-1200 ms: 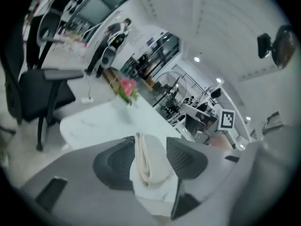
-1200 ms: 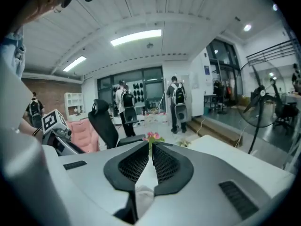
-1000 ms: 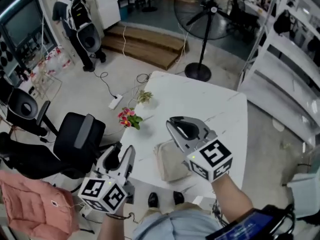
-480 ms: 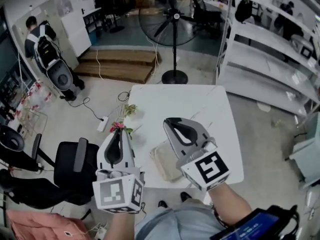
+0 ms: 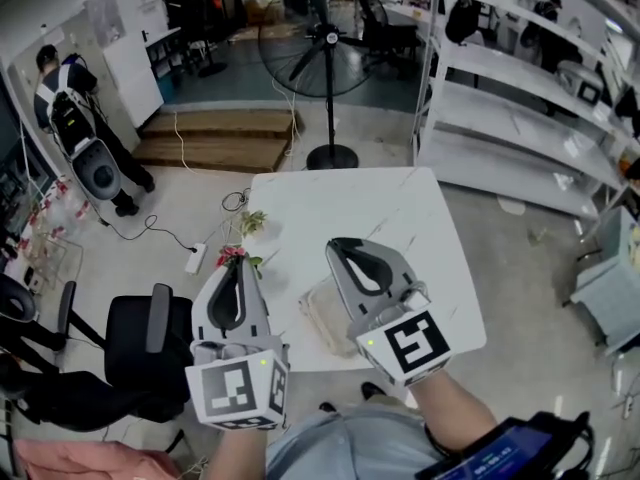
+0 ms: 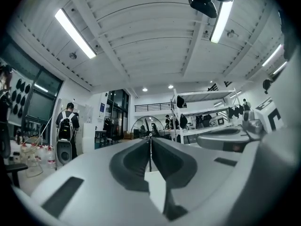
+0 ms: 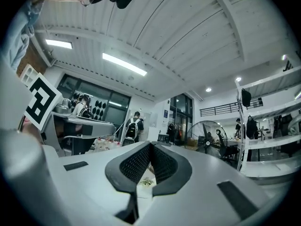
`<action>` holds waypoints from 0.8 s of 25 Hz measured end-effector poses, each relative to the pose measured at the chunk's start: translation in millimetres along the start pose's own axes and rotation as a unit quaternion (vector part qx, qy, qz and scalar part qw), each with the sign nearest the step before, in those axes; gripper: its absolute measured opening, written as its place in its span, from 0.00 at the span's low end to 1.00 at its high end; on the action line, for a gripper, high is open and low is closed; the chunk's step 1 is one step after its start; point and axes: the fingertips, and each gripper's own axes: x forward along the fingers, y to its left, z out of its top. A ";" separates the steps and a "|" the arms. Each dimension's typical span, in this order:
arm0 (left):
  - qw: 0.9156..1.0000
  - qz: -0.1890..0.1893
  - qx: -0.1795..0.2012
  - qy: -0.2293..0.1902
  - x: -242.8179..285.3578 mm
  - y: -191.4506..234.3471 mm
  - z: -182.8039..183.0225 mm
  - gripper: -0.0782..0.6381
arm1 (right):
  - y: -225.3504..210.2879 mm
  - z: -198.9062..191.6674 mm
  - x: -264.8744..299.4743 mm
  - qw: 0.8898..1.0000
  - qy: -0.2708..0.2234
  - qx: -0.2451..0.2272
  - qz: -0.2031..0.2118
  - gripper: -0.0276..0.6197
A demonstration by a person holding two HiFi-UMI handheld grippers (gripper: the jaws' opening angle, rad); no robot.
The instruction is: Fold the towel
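Note:
The beige towel (image 5: pixel 318 320) lies folded into a small rectangle on the near part of the white table (image 5: pixel 400 218); my right gripper covers its right side. Both grippers are held up above the table's near edge and point away from me, roughly level. The left gripper (image 5: pixel 237 261) is over the table's left edge, left of the towel, shut with nothing in it; its jaws meet in the left gripper view (image 6: pixel 150 138). The right gripper (image 5: pixel 339 246) is above the towel, also shut and empty, its pads (image 7: pixel 141 160) pressed together.
Pink flowers (image 5: pixel 232 256) and a small green plant (image 5: pixel 252 221) sit at the table's left edge. A standing fan (image 5: pixel 325 38) is beyond the table, white shelving (image 5: pixel 520 98) to the right, a black chair (image 5: pixel 150 333) to the left. A person with a backpack (image 5: pixel 70 118) stands far left.
The left gripper has come up from the lower left to beside the towel, rolled upright, and its jaws have closed. The right gripper has lifted slightly. The towel stays flat.

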 end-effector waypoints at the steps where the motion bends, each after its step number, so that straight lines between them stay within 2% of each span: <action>1: 1.000 -0.002 -0.001 -0.001 -0.2 0.1 1.8 0.13 | 1.4 2.2 0.4 1.000 -0.002 -0.001 0.000 0.06; 20: 1.000 -0.020 0.003 -0.008 -1.0 -4.7 3.6 0.12 | 9.6 9.8 0.1 1.000 -0.006 -0.010 -0.012 0.06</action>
